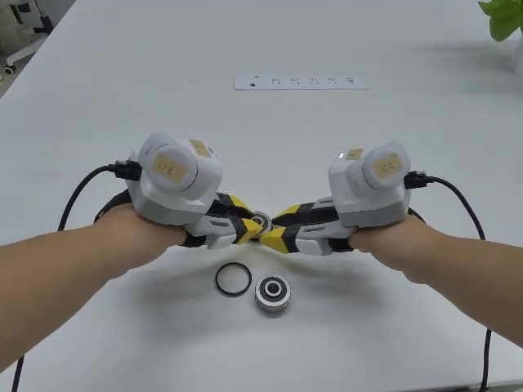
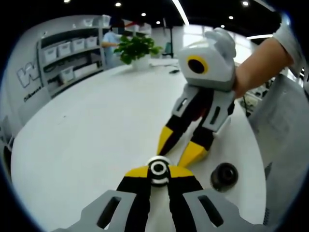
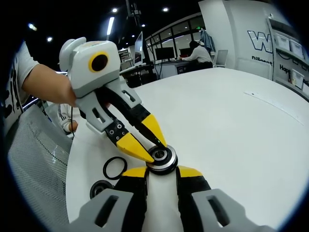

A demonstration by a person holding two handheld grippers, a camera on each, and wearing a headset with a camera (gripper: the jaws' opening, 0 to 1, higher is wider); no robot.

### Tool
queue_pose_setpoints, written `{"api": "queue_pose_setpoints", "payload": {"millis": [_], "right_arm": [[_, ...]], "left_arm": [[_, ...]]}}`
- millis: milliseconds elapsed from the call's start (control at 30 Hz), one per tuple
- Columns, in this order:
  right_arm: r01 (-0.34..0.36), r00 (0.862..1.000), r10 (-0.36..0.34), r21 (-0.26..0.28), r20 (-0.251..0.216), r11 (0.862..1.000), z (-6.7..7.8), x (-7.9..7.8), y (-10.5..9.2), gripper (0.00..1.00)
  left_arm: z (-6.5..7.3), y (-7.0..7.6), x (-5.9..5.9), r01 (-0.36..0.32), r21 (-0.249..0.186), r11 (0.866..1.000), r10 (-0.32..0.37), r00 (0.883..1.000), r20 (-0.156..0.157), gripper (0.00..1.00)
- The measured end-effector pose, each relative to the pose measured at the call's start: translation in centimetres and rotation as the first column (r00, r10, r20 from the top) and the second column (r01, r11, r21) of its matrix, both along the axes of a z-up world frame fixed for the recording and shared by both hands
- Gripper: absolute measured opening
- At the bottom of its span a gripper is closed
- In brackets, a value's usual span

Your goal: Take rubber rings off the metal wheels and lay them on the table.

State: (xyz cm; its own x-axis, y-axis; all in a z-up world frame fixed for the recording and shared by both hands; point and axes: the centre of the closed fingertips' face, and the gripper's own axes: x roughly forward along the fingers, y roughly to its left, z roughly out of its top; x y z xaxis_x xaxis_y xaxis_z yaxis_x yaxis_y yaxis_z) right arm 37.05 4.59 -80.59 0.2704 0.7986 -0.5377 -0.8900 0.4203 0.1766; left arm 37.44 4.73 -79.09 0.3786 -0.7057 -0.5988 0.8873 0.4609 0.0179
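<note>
A small metal wheel (image 1: 260, 222) with a black rubber ring around its rim is held above the table between both grippers. My left gripper (image 1: 250, 223) comes in from the left, shut on the wheel (image 2: 158, 168). Opposite it, my right gripper (image 1: 271, 227) has its yellow tips pressed against either side of the same wheel (image 3: 161, 157). A loose black rubber ring (image 1: 234, 280) lies flat on the white table (image 1: 343, 131) just below the grippers. A second metal wheel (image 1: 272, 292) stands next to it, also seen as the wheel (image 2: 224, 175) in the left gripper view.
A white power strip (image 1: 300, 82) lies across the far middle of the table. A green plant (image 1: 507, 16) stands at the far right corner. Black cables (image 1: 78, 196) trail from both grippers. Shelves, a chair and people stand in the room beyond.
</note>
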Motion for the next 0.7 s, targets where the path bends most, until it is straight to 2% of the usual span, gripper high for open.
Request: {"api": "queue_pose_setpoints", "payload": {"millis": [400,700], "right_arm": [[-0.001,1.000,0.001,0.015,-0.018,1.000,-0.11,-0.26,-0.16,0.14],[0.020,0.999,-0.019,0.029,-0.038,0.999,0.11,-0.66,-0.38,0.06]], "left_arm": [[-0.04,0.07,-0.03,0.004,-0.005,1.000,-0.004,1.000,0.002,0.13],[-0.03,0.04,-0.03,-0.001,-0.009,1.000,0.001,1.000,0.003,0.13]]}}
